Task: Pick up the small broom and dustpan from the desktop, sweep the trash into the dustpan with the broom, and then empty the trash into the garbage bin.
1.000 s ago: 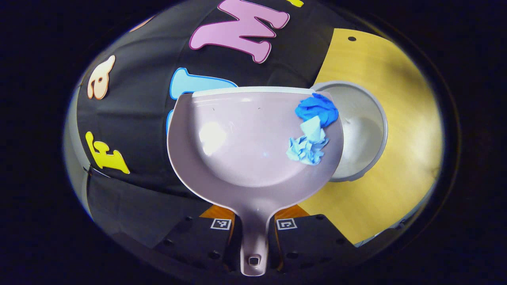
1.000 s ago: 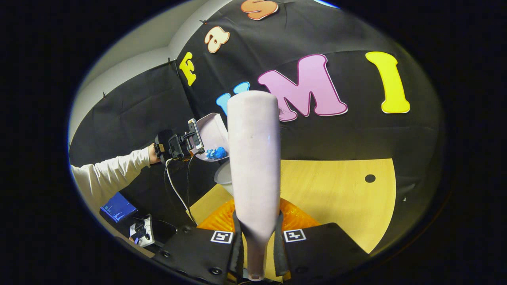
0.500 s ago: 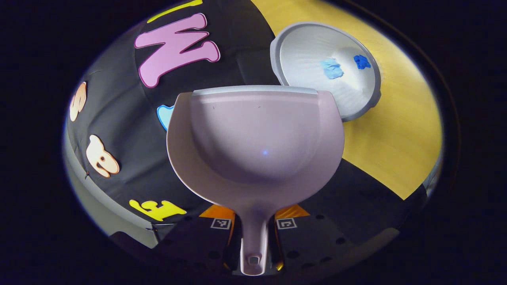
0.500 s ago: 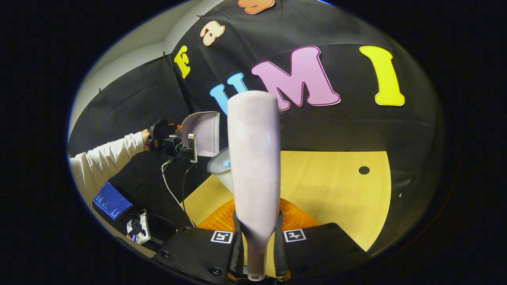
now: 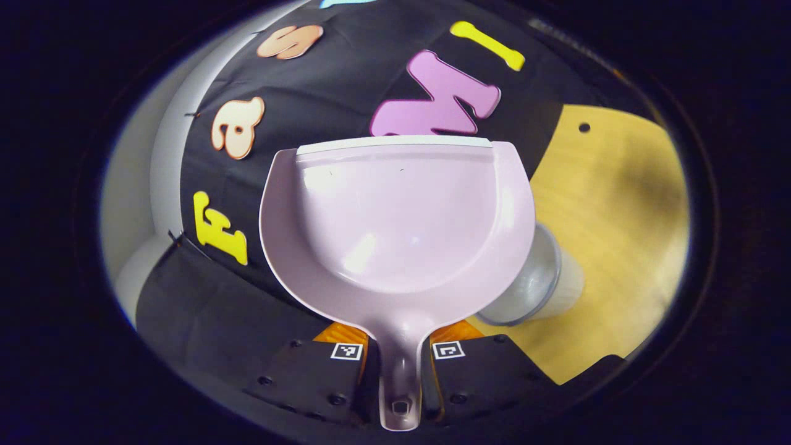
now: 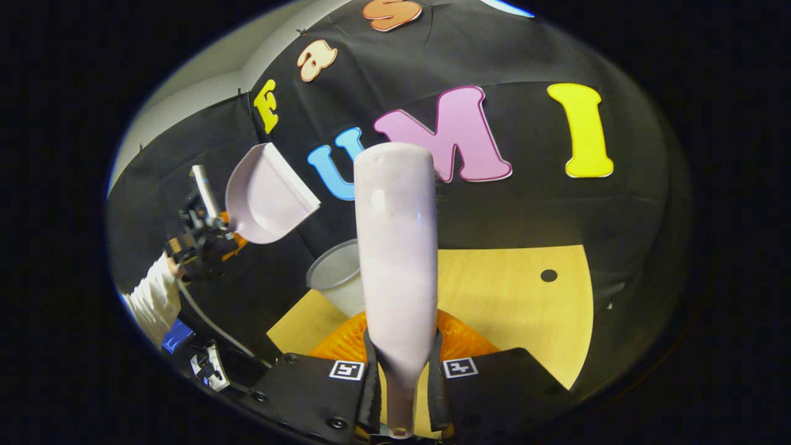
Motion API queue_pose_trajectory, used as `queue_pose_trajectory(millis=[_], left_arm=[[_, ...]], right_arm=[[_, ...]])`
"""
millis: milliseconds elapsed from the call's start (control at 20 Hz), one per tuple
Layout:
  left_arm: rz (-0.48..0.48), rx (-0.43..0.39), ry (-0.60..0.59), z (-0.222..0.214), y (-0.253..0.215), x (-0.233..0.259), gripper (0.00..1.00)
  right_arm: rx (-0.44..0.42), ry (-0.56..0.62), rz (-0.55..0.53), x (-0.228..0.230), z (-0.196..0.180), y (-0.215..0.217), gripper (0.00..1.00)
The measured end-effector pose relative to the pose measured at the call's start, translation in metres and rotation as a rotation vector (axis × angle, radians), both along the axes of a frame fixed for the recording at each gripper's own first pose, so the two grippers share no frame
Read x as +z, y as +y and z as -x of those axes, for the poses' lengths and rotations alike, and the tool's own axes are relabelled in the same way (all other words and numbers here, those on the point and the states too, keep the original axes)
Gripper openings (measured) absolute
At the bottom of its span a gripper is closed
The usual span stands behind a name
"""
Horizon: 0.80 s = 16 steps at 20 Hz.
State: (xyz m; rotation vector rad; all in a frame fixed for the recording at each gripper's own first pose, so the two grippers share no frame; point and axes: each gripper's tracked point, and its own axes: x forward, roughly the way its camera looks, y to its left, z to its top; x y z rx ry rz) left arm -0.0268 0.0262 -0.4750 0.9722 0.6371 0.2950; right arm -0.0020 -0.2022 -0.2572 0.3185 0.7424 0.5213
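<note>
The pale pink dustpan [image 5: 395,216] is held up in the air, its pan holding nothing, with my left gripper [image 5: 398,371] shut on its handle. The grey garbage bin [image 5: 537,284] stands on the wooden desktop just below and to the right of the pan, its inside hidden. In the right gripper view the small pink broom [image 6: 395,247] points forward, my right gripper [image 6: 400,377] shut on its handle. Farther off to the left there, the left gripper [image 6: 201,225] lifts the dustpan [image 6: 266,198] above the bin [image 6: 337,278].
The wooden desktop [image 6: 513,309] stretches right of the bin, with a small dark hole [image 6: 549,275] near its far edge. A sleeve [image 6: 154,296] holds the left gripper. A small screen and a device [image 6: 207,368] lie low at the left beside the desk.
The blue paper scraps slid out of the dustpan into the bin. The left gripper then swung the dustpan back up and level, away from the bin's mouth. The broom stayed almost still.
</note>
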Motion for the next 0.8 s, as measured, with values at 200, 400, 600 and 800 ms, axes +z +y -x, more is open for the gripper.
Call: queue_pose_trajectory(millis=[200, 400, 600, 800], left_arm=[[0.503, 0.068, -0.011, 0.028, -0.104, -0.061, 0.24], [0.910, 0.216, 0.223, 0.079, -0.193, -0.186, 0.23], [0.966, 0.367, 0.433, 0.105, -0.220, -0.298, 0.25], [0.996, 0.531, 0.607, 0.103, -0.211, -0.358, 0.26]], right_arm=[[-0.129, 0.051, 0.049, -0.012, -0.011, -0.012, 0.31], [-0.223, 0.209, 0.136, -0.072, 0.013, -0.022, 0.32], [-0.227, 0.483, 0.223, -0.174, 0.065, -0.013, 0.32], [-0.123, 0.727, 0.376, -0.263, 0.120, 0.001, 0.33]])
